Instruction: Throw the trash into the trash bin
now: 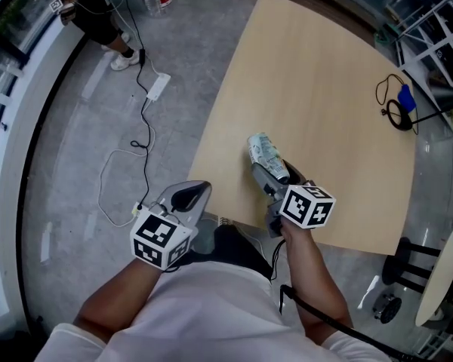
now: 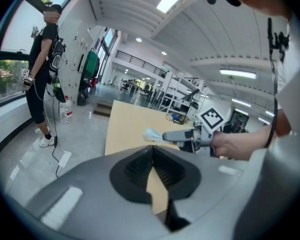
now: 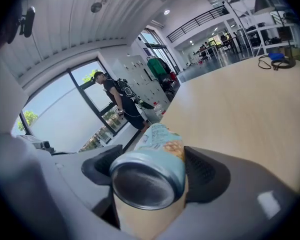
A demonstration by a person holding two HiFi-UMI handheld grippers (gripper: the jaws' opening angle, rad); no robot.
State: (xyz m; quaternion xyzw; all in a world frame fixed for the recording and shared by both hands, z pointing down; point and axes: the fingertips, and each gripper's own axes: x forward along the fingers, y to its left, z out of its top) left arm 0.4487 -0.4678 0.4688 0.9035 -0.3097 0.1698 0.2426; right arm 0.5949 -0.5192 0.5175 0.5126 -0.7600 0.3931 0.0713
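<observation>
A: While the right hand-held gripper point(image 1: 275, 176) is clamped on the can point(image 1: 264, 151), one jaw on each side of its wall, what goes in the log on handling?

B: Judgement only. Thin-walled drink can, probably empty, so light. The wall is smooth and rounded, hence slippery, and would dent under a hard squeeze. The rims at both ends are stiffer. The present hold is on the lower body, near the base, which is adequate for a carry under moderate pressure.

A: Orientation?

B: In the right gripper view the concave base faces the camera, so the long axis runs along the jaws and the top end points away from the person. The head view agrees: the can projects forward and slightly left from the jaws, over the near part of the table point(image 1: 325, 89), close to its front edge. Whether it touches the tabletop cannot be told.

A: Other hand?

B: The left hand-held gripper point(image 1: 190, 196) has its jaws closed tip to tip, with nothing between them. It hangs off the table's near left corner, over the floor.

A: Surroundings?

B: A black cable coil point(image 1: 399, 108) lies at the table's far right, well apart from the can. A person point(image 2: 44, 54) stands on the floor beyond the table's left side. No trash bin shows in any view, so the drop point is unlocated. Task judged at the carry stage, disposal not yet done.
</observation>
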